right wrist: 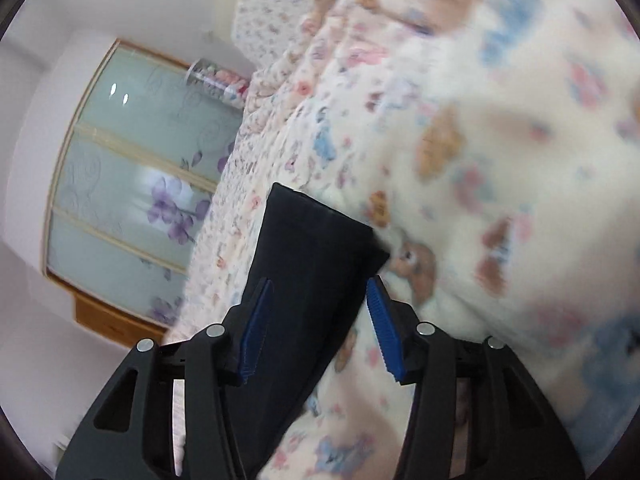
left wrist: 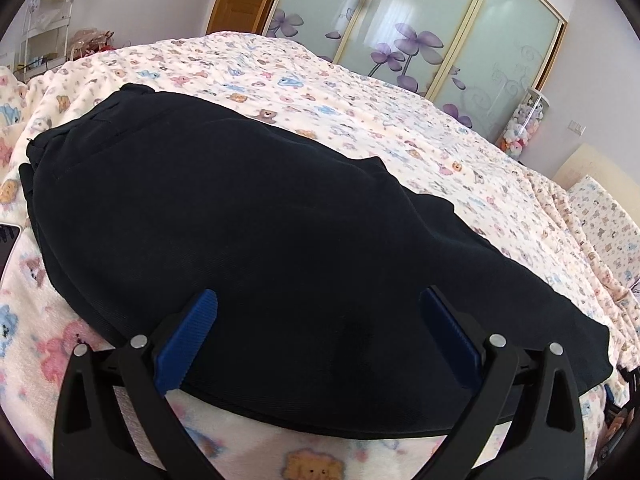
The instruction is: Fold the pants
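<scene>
Black pants (left wrist: 240, 208) lie spread flat on a bed under a cream blanket (left wrist: 360, 128) printed with teddy bears. My left gripper (left wrist: 318, 300) hovers over the near edge of the pants with its blue pads wide apart, gripping nothing. The right wrist view is rolled sideways and blurred. There, a dark pant-leg end (right wrist: 312, 240) lies on the blanket (right wrist: 480, 160) and runs back between the fingers of my right gripper (right wrist: 318, 290). Those blue pads stand apart on either side of the leg; the right pad is clear of the cloth.
A phone (left wrist: 8, 244) lies on the blanket at the left edge. A wardrobe with frosted doors and purple flowers (left wrist: 400, 40) stands behind the bed. A clear tube of plush toys (left wrist: 524, 128) stands by it, with a pillow (left wrist: 600, 216) at the right and a white shelf (left wrist: 48, 20) far left.
</scene>
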